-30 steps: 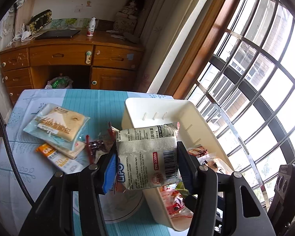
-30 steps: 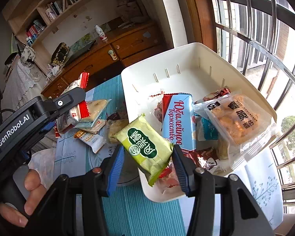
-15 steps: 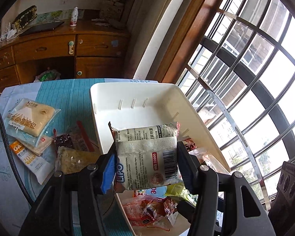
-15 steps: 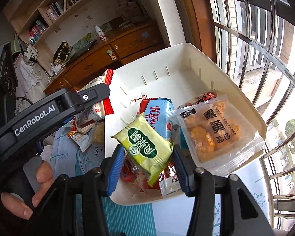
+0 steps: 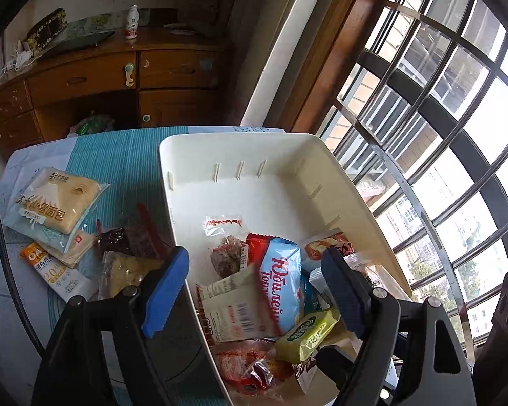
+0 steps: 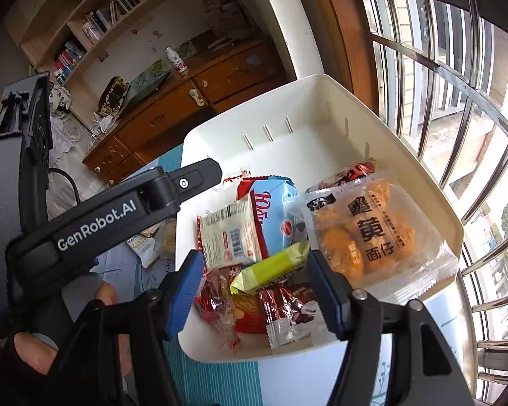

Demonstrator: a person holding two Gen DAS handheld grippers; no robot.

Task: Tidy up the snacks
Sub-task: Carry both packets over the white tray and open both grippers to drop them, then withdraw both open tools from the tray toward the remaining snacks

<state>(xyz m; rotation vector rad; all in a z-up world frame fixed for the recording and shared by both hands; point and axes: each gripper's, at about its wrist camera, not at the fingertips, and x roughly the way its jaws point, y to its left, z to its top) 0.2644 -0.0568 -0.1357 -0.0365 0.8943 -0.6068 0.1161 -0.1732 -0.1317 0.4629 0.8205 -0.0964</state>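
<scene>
A white bin [image 5: 240, 138] holds a pile of snack packets. My left gripper [image 5: 254, 294] hangs over its near left corner, its jaws opening and nothing pressed between the pads. Below it a silver barcode packet [image 5: 233, 308] lies loose against a blue packet [image 5: 281, 287]. My right gripper [image 6: 255, 292] is over the bin's [image 6: 321, 79] near end, jaws opening too. A green packet [image 6: 271, 267] lies tilted on the pile between its pads, free of them. A big clear bag of orange buns [image 6: 369, 230] fills the bin's right side.
Outside the bin, on the teal cloth [image 5: 125, 162], lie a bread packet [image 5: 57, 203], an orange sachet [image 5: 56, 270] and a dark red packet [image 5: 118, 237]. A wooden desk [image 5: 84, 77] stands behind. Window bars [image 5: 440, 118] run along the right. A hand [image 6: 34, 348] grips the left tool.
Both grippers have opened. The silver packet dropped out of the left one into the bin, and the green packet slipped from the right one onto the pile. The left gripper moved over the bin.
</scene>
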